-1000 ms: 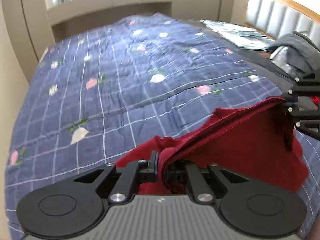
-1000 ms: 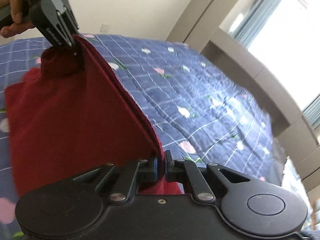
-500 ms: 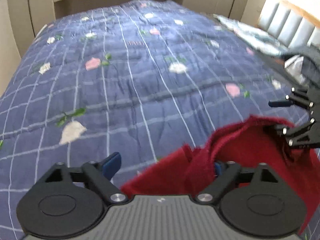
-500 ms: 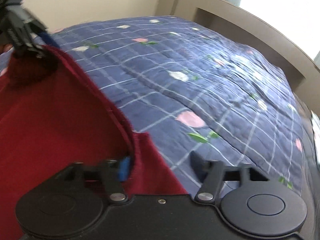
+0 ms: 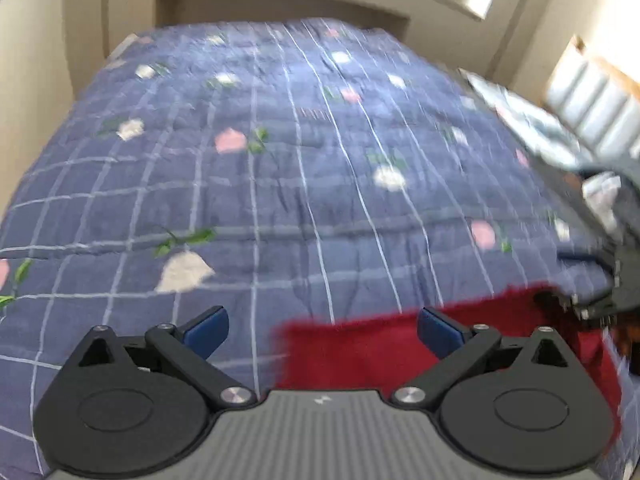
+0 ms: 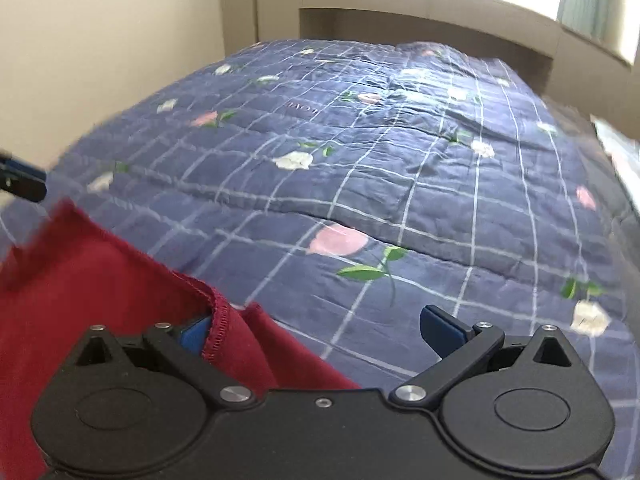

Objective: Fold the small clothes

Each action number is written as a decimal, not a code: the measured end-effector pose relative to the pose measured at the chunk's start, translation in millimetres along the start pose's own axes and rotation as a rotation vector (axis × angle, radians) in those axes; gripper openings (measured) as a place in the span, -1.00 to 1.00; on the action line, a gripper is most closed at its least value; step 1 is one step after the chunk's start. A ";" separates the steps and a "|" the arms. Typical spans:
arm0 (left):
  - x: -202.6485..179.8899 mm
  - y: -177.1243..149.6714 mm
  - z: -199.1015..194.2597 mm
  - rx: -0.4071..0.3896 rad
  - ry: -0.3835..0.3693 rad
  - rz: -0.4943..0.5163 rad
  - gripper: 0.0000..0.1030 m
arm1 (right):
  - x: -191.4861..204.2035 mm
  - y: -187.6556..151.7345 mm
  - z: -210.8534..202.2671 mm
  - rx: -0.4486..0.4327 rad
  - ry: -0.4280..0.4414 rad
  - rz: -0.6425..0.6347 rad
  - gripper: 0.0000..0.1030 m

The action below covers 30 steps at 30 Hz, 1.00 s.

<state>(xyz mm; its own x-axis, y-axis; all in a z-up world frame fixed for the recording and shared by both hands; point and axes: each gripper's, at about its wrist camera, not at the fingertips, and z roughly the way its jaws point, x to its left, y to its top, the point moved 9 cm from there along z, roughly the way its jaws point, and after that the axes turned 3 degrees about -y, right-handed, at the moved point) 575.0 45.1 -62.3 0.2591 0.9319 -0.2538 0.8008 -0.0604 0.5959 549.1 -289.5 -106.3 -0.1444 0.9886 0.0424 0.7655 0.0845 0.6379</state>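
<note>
A dark red garment (image 5: 372, 350) lies flat on the blue floral quilt (image 5: 280, 184). My left gripper (image 5: 322, 328) is open above its left edge, holding nothing. The right gripper shows blurred at the right edge of the left wrist view (image 5: 596, 284). In the right wrist view the red garment (image 6: 92, 280) lies at the lower left. My right gripper (image 6: 322, 330) is open; a hemmed fold of the cloth drapes against its left finger (image 6: 196, 336). The left gripper's tip (image 6: 20, 178) shows at the far left.
The quilt (image 6: 400, 168) covers a bed with walls and a window ledge (image 6: 440, 4) behind. A padded headboard (image 5: 592, 92) and a heap of grey and white clothes (image 5: 600, 196) are at the right in the left wrist view.
Both grippers were shut on the garment's raised edge a second ago. Both have opened, and the garment has dropped flat onto the quilt.
</note>
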 end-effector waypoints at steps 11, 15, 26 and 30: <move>-6.6 -19.3 -18.5 -0.177 0.131 -0.044 0.99 | 21.2 -20.1 -44.8 -0.102 0.029 -0.108 0.99; -28.8 -64.6 -16.9 -0.221 0.150 0.005 0.99 | 43.6 -76.3 -45.6 -0.045 0.071 -0.159 0.99; -28.4 -141.4 12.3 -0.249 0.257 -0.017 1.00 | -21.3 -67.2 -36.2 -0.191 -0.209 -0.085 0.99; -27.4 -143.0 12.5 -0.275 0.258 -0.031 1.00 | -92.2 -63.9 -32.9 -0.171 -0.300 0.170 0.99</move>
<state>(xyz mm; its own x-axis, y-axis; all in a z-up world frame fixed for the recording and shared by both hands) 460.1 23.7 -150.2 0.0645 0.9933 -0.0960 0.6220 0.0352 0.7822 492.8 -390.2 -125.6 0.1850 0.9813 -0.0524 0.6431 -0.0806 0.7615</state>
